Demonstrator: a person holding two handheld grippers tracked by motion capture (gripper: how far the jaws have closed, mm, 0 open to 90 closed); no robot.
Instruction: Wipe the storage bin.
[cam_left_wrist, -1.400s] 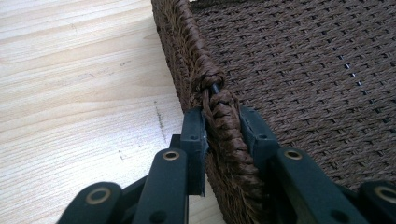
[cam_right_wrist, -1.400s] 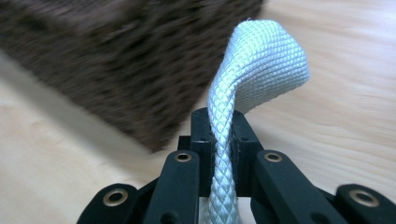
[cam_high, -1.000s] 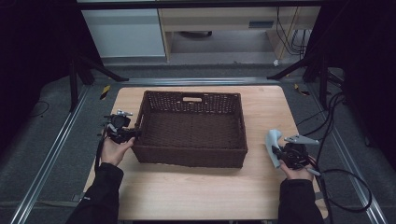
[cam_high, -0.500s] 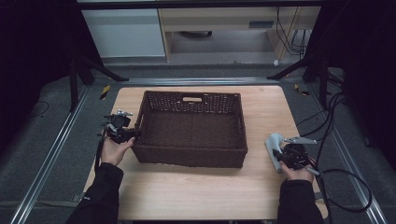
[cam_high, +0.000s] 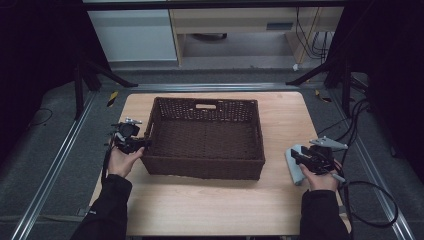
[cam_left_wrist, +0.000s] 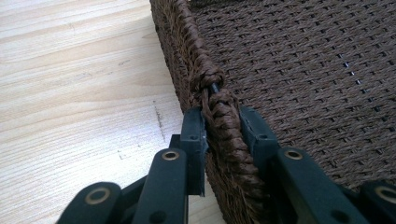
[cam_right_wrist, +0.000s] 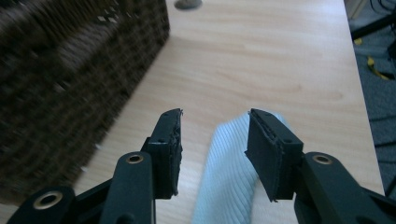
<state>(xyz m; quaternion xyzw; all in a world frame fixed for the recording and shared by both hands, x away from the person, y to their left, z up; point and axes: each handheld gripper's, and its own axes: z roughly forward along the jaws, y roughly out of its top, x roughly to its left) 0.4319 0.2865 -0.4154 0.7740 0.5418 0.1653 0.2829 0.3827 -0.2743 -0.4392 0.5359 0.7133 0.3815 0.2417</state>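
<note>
Dark woven wicker: the basket (cam_high: 205, 137) sits mid-table, and my left gripper (cam_left_wrist: 223, 135) is clamped on its braided rim at the 9 o'clock side. Pale blue ribbed cloth (cam_right_wrist: 231, 172) lies flat on the wooden table (cam_high: 280, 115) at 3 o'clock of the basket, near it but apart. My right gripper (cam_right_wrist: 215, 154) hangs above the cloth; its jaws have just been opening and now stand apart, the cloth below the gap, pads off it.
</note>
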